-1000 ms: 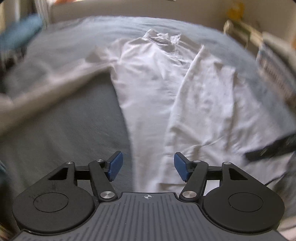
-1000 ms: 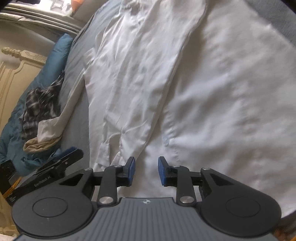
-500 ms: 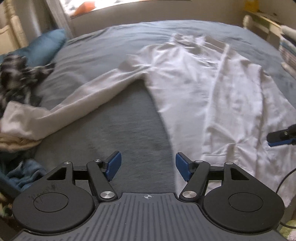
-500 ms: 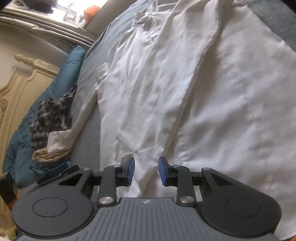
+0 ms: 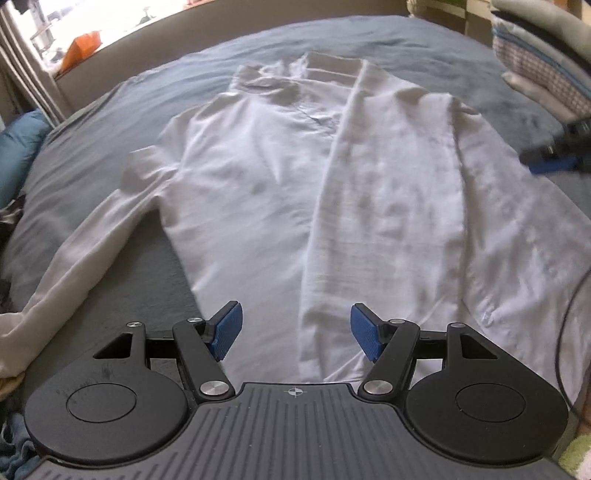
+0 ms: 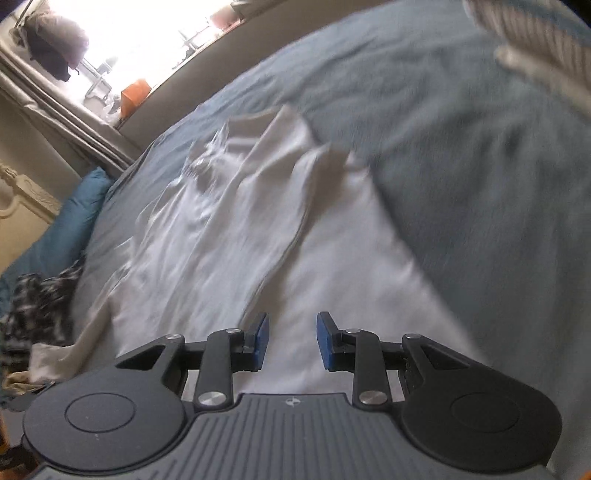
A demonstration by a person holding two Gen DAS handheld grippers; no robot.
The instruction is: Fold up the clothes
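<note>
- Surface: a bed (image 5: 424,40) under a grey-blue cover, filling most of both views. A padded rail runs along its far edge, with a bright window (image 6: 147,33) behind it.
- Room: curtain folds (image 6: 66,110) hang at the far left corner. An orange object (image 6: 135,98) sits on the ledge beyond the rail. A teal pillow (image 6: 62,232) lies along the left edge, with a black-and-white checked garment (image 6: 33,306) heaped just beside it. A pale carved headboard (image 6: 22,199) shows at far left. Folded striped and checked textiles (image 5: 543,62) are stacked at the right edge.
- Writing: none legible; only a small crosshair mark on each tool body.
- White shirt (image 5: 280,192): spread flat in the middle of the bed, collar toward the far edge, hem toward the near edge. One long sleeve trails out to the left edge. The right half is laid over the body in a long lengthwise fold.
- Left tool (image 5: 295,330): jaws wide apart, gripping nothing; it hangs over the hem, the fold line between its blue pads (image 5: 227,330).
- Right tool (image 6: 291,341): jaws part-way apart, nothing between them, above the shirt's right side near the hem. In the left wrist view it appears blurred (image 5: 554,158) by the right edge.
</note>
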